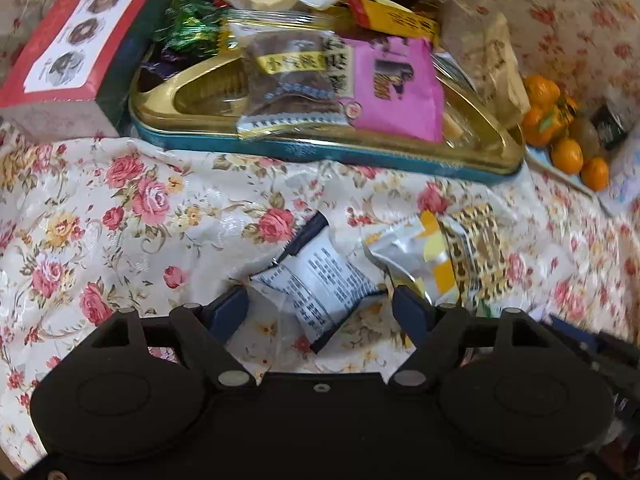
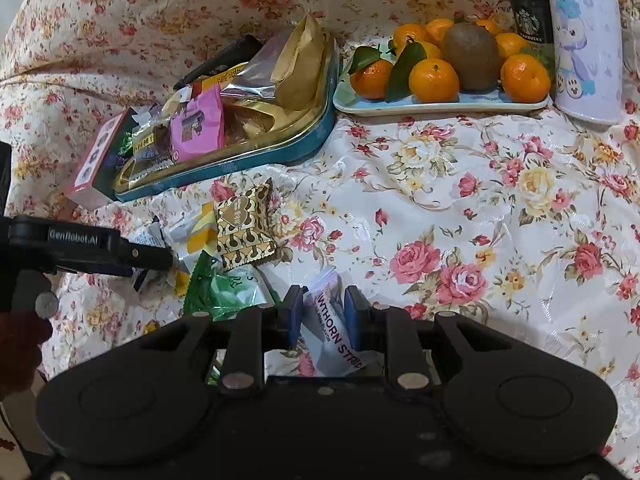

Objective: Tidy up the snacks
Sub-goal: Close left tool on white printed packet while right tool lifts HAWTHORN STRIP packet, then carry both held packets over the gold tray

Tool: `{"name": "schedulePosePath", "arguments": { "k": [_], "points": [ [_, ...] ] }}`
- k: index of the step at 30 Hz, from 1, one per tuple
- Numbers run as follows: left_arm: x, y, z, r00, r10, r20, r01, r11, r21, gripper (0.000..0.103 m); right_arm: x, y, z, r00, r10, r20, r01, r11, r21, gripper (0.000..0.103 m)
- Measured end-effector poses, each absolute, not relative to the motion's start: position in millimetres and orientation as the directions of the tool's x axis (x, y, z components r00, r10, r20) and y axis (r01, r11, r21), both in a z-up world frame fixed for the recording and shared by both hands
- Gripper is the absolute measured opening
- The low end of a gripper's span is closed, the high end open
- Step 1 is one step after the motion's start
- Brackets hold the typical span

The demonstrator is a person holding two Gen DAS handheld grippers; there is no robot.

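Observation:
A gold tin tray with a teal rim (image 1: 192, 142) (image 2: 280, 148) holds several wrapped snacks, among them a pink packet (image 1: 400, 88) (image 2: 198, 128). My left gripper (image 1: 320, 304) is open, its fingers on either side of a white packet with black print (image 1: 320, 280) lying on the cloth. A white and yellow packet (image 1: 420, 256) and a gold patterned packet (image 1: 480, 252) (image 2: 244, 228) lie just right of it. My right gripper (image 2: 323, 300) is shut on a white hawthorn strip packet (image 2: 336, 332). A green packet (image 2: 228, 288) lies to its left.
A red box (image 1: 80, 36) (image 2: 96, 156) stands left of the tin. A plate (image 2: 352, 100) of tangerines and a kiwi, a Starbucks can (image 2: 530, 12) and a lilac rabbit flask (image 2: 584, 40) stand at the right. A floral cloth (image 2: 480, 200) covers the table.

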State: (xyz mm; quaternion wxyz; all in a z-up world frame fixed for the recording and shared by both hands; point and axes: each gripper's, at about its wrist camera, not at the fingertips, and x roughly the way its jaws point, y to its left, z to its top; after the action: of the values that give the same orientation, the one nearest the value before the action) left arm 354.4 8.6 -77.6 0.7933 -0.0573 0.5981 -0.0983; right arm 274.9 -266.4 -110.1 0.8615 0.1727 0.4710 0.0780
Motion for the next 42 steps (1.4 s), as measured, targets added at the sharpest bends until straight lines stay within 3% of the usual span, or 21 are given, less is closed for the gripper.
{"name": "schedulePosePath", "arguments": {
  "k": [7,11,12,13,20,22,25,27,29,42],
  "points": [
    [371,2,-78,0.250,-0.169,-0.953,0.014,0.985,-0.172,0.078,272,-267,-111,0.553,0.305,-0.776,0.014,0.927,0.375,0.024],
    [372,-7,-76,0.251,-0.112,-0.961,-0.002,0.993,-0.117,0.073,269,-263,-110,0.557,0.322,-0.766,-0.030,0.929,0.369,0.035],
    [371,-9,-75,0.253,-0.110,-0.961,0.000,0.994,-0.114,0.071,268,-259,-109,0.559,0.316,-0.767,-0.048,0.935,0.351,0.038],
    [370,-9,-75,0.255,-0.108,-0.961,0.004,0.994,-0.110,0.062,266,-253,-108,0.562,0.303,-0.770,-0.071,0.945,0.320,0.039],
    [361,-16,-76,0.277,-0.098,-0.956,0.056,0.995,-0.086,0.058,255,-215,-109,0.596,0.185,-0.781,-0.185,0.979,0.091,0.048],
    [352,-16,-75,0.290,-0.095,-0.952,0.069,0.995,-0.078,0.053,253,-212,-110,0.605,0.172,-0.778,-0.181,0.981,0.076,0.047],
    [340,-25,-75,0.296,-0.114,-0.948,0.091,0.992,-0.091,0.053,253,-215,-110,0.611,0.163,-0.775,-0.167,0.983,0.075,0.042],
    [336,-27,-71,0.301,-0.114,-0.947,0.106,0.991,-0.086,0.052,248,-213,-109,0.622,0.130,-0.773,-0.156,0.987,0.040,0.027],
    [328,-30,-68,0.314,-0.109,-0.943,0.121,0.990,-0.074,0.052,247,-214,-108,0.625,0.125,-0.771,-0.154,0.988,0.035,0.024],
    [257,-15,-18,0.470,-0.142,-0.871,0.169,0.983,-0.070,0.052,207,-249,-73,0.703,0.227,-0.674,0.032,0.937,0.349,0.023]
  ]
}}
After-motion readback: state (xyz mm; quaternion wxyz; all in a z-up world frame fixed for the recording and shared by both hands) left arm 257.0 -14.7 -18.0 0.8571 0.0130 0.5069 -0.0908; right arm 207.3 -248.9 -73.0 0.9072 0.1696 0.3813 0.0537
